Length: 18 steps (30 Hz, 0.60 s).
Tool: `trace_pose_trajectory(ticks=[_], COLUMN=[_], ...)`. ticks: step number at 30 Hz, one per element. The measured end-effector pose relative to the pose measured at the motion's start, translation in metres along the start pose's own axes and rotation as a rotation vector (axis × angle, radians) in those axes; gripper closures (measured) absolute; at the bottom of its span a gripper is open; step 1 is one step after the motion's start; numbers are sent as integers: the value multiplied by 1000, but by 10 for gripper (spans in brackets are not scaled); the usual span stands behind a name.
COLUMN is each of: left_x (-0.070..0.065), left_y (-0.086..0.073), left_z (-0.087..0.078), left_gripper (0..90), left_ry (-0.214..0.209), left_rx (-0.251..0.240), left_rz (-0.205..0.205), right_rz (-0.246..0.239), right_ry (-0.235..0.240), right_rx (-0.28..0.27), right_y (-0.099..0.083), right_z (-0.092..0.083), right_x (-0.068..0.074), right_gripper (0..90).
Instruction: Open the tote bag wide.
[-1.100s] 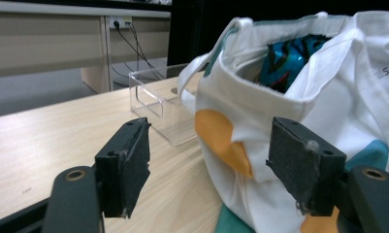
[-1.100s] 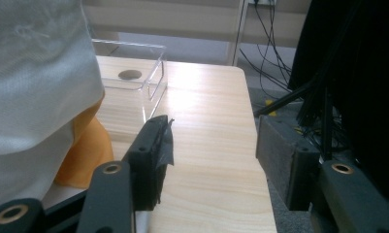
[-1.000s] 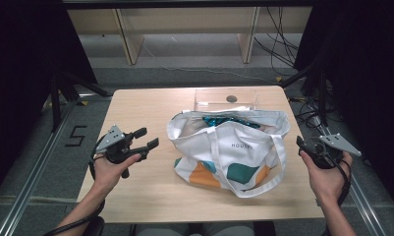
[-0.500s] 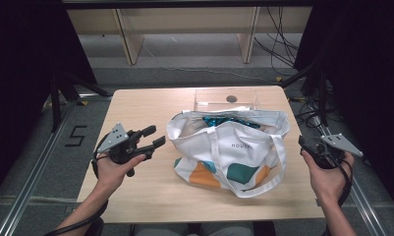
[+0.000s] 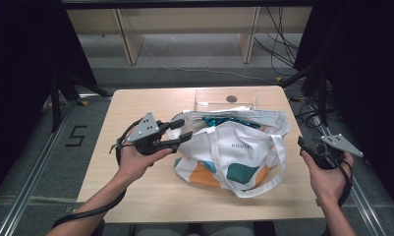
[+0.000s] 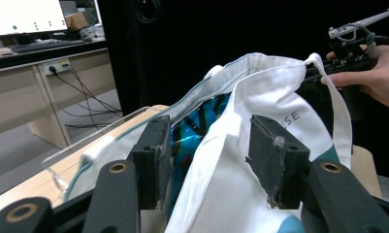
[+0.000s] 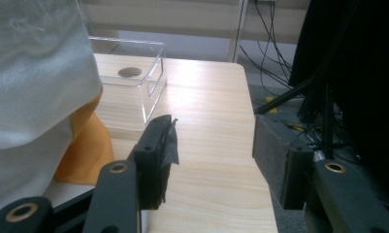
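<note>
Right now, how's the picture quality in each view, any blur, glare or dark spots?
High view: table evenly lit, surroundings black, all fairly soft. Left gripper view: tote bag sharp enough, the clear box beside it smeared, monitor top left overexposed. Right gripper view: bag cloth close up is blurry, the wood has a bright glare patch, right side dark.

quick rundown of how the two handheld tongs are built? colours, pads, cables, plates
Both tongs are black: the left tongs and the right tongs each carry a grey three-cornered plate with small holes on top. The jaws end in blocky dark pads, somewhat frayed, on arms with brass-coloured pivot rings. A black cable trails from the left one. Forearms are bare; no sleeves show.
</note>
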<state>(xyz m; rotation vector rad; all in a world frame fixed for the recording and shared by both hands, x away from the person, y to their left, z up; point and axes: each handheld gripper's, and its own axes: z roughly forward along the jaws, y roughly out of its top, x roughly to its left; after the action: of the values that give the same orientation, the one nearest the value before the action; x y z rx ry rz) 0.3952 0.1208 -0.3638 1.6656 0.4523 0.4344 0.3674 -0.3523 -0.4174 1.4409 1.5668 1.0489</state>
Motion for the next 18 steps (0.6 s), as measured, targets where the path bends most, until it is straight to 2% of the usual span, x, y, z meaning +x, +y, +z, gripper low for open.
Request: trace_pose_trajectory(ticks=[2, 3, 4, 5, 7, 8, 11, 12, 13, 18], left_x=[0, 0, 0, -1, -1, 0, -2, -2, -3, -6], left_y=[2, 2, 2, 2, 2, 3, 6, 8, 9, 13], left_z=[6, 10, 13, 16, 19, 25, 37, 40, 44, 57], left_gripper=[501, 503, 510, 516, 518, 519, 513, 509, 508, 527], left_ry=[-9, -15, -18, -22, -25, -34, -48, -56, -61, -73], left_rx=[18, 25, 32, 40, 47, 57, 81, 85, 94, 84], left_rz=[6, 10, 11, 14, 17, 22, 25, 33, 37, 47], right_rz=[-2, 10, -17, -7, -18, -9, -5, -37, -39, -37], right_ry=[4, 8, 5, 8, 7, 14, 11, 16, 15, 18], right_rx=[-18, -9, -22, -23, -15, 3, 5, 0, 1, 2], right_y=[-1, -1, -1, -2, -1, -1, -1, -1, -1, -1], right_z=[1, 1, 3, 3, 3, 2, 2, 4, 4, 3], right_x=[-1, 0, -3, -2, -2, -1, 0, -2, -2, -2], right_gripper=[501, 501, 502, 502, 504, 508, 514, 515, 518, 524])
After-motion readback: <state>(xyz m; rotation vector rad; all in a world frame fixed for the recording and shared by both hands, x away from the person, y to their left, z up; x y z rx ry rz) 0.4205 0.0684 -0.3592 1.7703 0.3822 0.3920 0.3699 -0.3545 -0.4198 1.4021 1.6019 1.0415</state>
